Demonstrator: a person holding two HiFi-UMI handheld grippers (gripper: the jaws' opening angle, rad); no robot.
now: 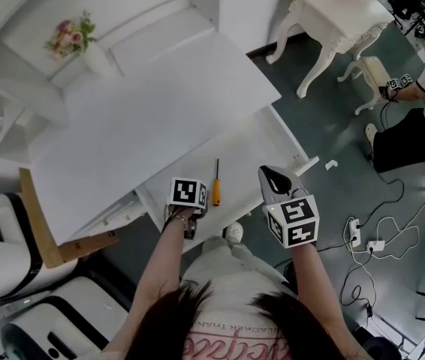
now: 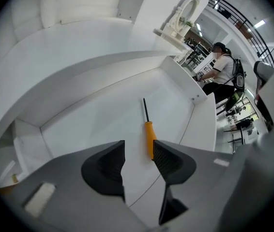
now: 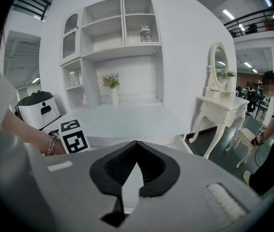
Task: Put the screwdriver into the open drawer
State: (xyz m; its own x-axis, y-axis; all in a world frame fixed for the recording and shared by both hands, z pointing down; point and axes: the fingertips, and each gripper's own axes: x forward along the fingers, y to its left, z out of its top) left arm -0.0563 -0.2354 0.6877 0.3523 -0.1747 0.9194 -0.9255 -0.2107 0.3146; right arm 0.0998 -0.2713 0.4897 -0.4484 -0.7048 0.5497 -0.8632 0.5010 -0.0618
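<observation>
- Since the screwdriver (image 2: pixel 149 137) already lies flat on the floor of the drawer (image 2: pixel 93 124), the main risk, as I judge it, is knocking it out of place.
- At the left, the left gripper (image 2: pixel 139 154) hangs just above the handle end, jaws apart and grasping nothing. Its right jaw tip overlaps the handle's end in the left gripper view. A dip or a sideways swing there could strike the tool.
- A nudge would likely set the screwdriver rolling, since the handle looks round and the drawer floor looks smooth and bare. It could end up against a side wall or skewed toward the front edge.
- At the right, the right gripper (image 3: pixel 136 146) has its jaws clenched tip to tip on nothing. It sits to the right of the screwdriver, near the drawer's front edge. If it drops, it could bump that edge and jolt the drawer.
- The screwdriver is slim, with a thin dark shaft and a bright orange handle. It lies about midway between the drawer's side walls and touches neither. The shaft points toward the back edge and the handle toward the front.
</observation>
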